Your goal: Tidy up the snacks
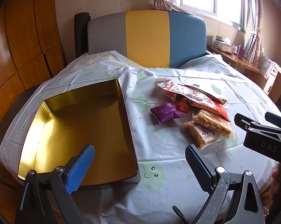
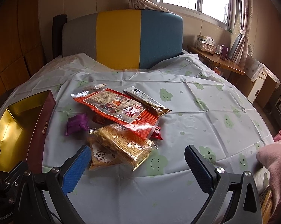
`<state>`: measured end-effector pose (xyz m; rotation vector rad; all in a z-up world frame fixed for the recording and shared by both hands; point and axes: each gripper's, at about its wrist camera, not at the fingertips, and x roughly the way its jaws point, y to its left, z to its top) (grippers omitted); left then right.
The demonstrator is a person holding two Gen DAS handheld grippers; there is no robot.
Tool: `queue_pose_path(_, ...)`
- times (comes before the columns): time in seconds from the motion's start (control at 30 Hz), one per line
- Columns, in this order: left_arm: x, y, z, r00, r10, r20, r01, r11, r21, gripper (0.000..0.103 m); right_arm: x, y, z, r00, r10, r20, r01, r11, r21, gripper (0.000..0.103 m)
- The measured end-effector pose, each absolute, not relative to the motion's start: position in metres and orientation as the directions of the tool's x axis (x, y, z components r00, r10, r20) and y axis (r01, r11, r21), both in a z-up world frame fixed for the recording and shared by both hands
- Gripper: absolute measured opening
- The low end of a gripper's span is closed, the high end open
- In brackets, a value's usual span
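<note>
Far left: open tin (image 1: 80, 123), gold inside, maroon outer wall with gold characters (too small to read in the right wrist view). It sits empty on the tablecloth (image 1: 159, 149), probably staged as the place the snacks go.

Left gripper (image 1: 139, 165) hovers at the tin's near right corner, fingers wide apart, holding nothing; likely parked there to receive or steady.

Middle: snack pile, loose on the cloth, well apart from the tin. Purple packet (image 2: 77, 123) lies nearest the tin, alone, so the easy first pick. Beside it a small red candy (image 2: 99, 119), partly tucked under the big red bag (image 2: 120, 110) (clear window, heart logo, Chinese print not legible). A slim gold-and-white sachet (image 2: 148, 100) leans on the bag's far edge. Two clear-wrapped rice-crisp bars (image 2: 121, 147) are stacked at the near end, lower one bearing a large brush character, looks like 饼.

Right gripper (image 2: 137, 165) hangs just short of the bars, fingers spread, empty; seems lined up for them. "DAS" is printed on its body in the left view.

Far right: pink sleeve (image 2: 276, 160) at the table edge.
</note>
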<state>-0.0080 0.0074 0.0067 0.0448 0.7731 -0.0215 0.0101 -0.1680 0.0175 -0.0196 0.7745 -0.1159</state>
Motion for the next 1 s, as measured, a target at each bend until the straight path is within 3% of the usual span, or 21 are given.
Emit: queue_pose_path(1.0, -0.008, 0.002, 0.007, 0.708, -0.010, -0.706, 0.050, 0.998, 0.036, 0.098, 0.017, -0.179, 0.032, 0.736, -0.134, -0.664, 0.106, 0.991, -0.082, 0.101)
